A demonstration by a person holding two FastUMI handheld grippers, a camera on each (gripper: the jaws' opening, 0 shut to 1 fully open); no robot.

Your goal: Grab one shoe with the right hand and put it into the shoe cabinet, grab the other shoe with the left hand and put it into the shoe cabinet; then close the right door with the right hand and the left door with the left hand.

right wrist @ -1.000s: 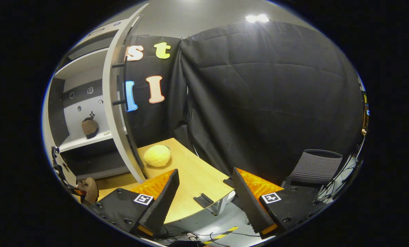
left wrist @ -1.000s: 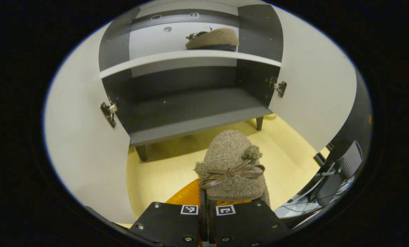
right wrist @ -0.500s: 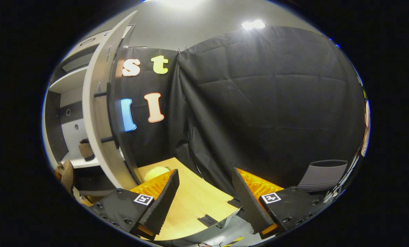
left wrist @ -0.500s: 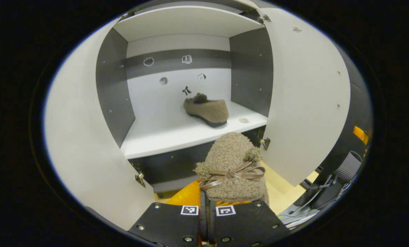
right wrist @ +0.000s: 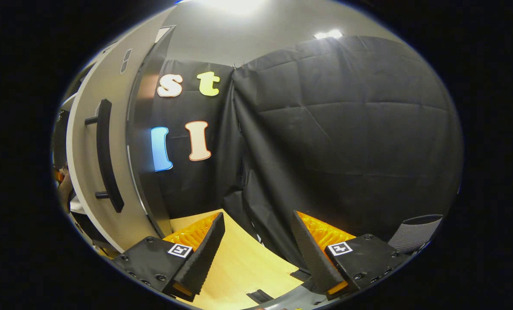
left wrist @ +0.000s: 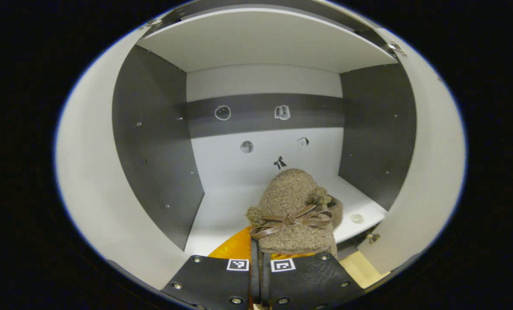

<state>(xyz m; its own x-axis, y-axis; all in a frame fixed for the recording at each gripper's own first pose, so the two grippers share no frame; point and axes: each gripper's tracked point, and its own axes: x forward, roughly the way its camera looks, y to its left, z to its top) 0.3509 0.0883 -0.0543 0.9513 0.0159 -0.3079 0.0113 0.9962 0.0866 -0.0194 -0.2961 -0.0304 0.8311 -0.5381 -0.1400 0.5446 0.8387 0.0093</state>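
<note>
Now the left gripper (left wrist: 257, 262) holds a shoe (left wrist: 292, 211) in front of the shoe cabinet (left wrist: 153, 142). Its jaws stand almost together, both pressing on the heel end of the shoe, with only a thin gap between them. The shoe is a brown slipper of curly, woolly fabric. It has a thin brown bow (left wrist: 292, 219) tied across its top and a small fluffy pompom of the same fabric at each end of the bow. The toe points away from the gripper, toward the back panel of the cabinet. The shoe hangs above the white shelf (left wrist: 222, 215) of the cabinet, near its front edge; whether it touches the shelf I cannot tell. Just behind the held shoe, a small brown part of a second shoe (left wrist: 336, 212) peeks out on the right side, deeper in the cabinet.

In the right gripper view, the right gripper (right wrist: 256, 245) is outside the cabinet, beside the right door (right wrist: 84, 181), which stands open and carries a dark bar handle (right wrist: 106, 155). Its jaws are wide apart and hold nothing. Under them lies the yellow wooden table (right wrist: 239, 271), on which the cabinet stands.
</note>
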